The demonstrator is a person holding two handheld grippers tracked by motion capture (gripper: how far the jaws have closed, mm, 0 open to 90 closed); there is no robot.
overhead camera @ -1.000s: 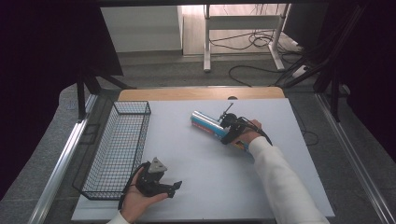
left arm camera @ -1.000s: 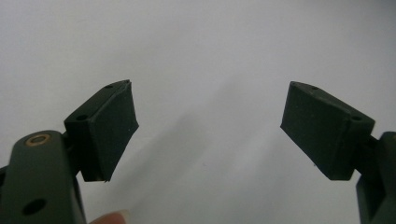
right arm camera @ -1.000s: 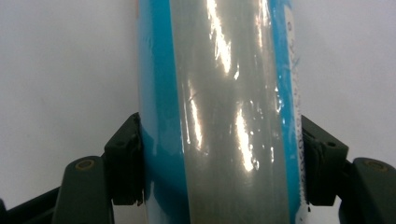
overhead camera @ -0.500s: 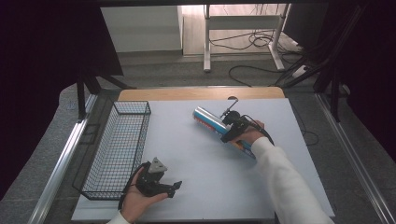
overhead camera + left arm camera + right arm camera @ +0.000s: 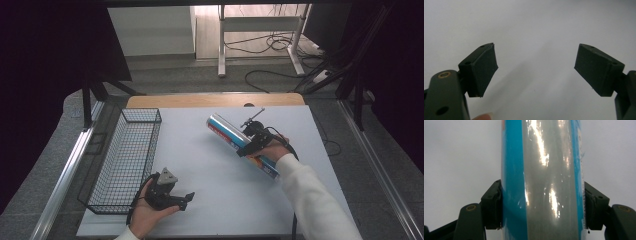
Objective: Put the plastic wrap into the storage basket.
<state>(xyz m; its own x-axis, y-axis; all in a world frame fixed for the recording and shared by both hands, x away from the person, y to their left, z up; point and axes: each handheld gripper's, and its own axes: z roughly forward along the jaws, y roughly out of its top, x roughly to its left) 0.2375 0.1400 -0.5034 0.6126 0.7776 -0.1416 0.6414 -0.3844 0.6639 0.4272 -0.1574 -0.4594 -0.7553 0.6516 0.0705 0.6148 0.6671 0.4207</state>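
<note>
High view: a long cylindrical canister (image 5: 241,141), silver and blue with an orange patch near its nearer end, is clamped across its middle by the right tongs (image 5: 248,145) over the right centre of the surface (image 5: 210,205). Its long axis runs diagonally, the far end with a round silver cap pointing up and left toward the back of the surface, the near end tucked under the person's right hand (image 5: 270,150). It looks lifted a little rather than lying flat, though the height is hard to judge from above.

Right gripper view: the canister (image 5: 541,180) runs straight up the middle, glossy grey with blue bands, and both black pads press against its sides, so these tongs (image 5: 542,205) are shut tight on it.

A black wire basket (image 5: 127,155), long and narrow, stands along the left edge, well apart from the canister. A likely next move is carrying the canister left to it; the canister's axis is at an angle to the basket's length, so it would probably need turning to lie in.

Near the front left, just beside the basket's near corner, the left hand (image 5: 150,212) rests, holding the left tongs (image 5: 187,198). In the left gripper view these tongs (image 5: 535,67) stand wide apart with nothing between them.

A wooden edge borders the white surface at the back. Beyond lie grey floor, table legs and loose cables.
</note>
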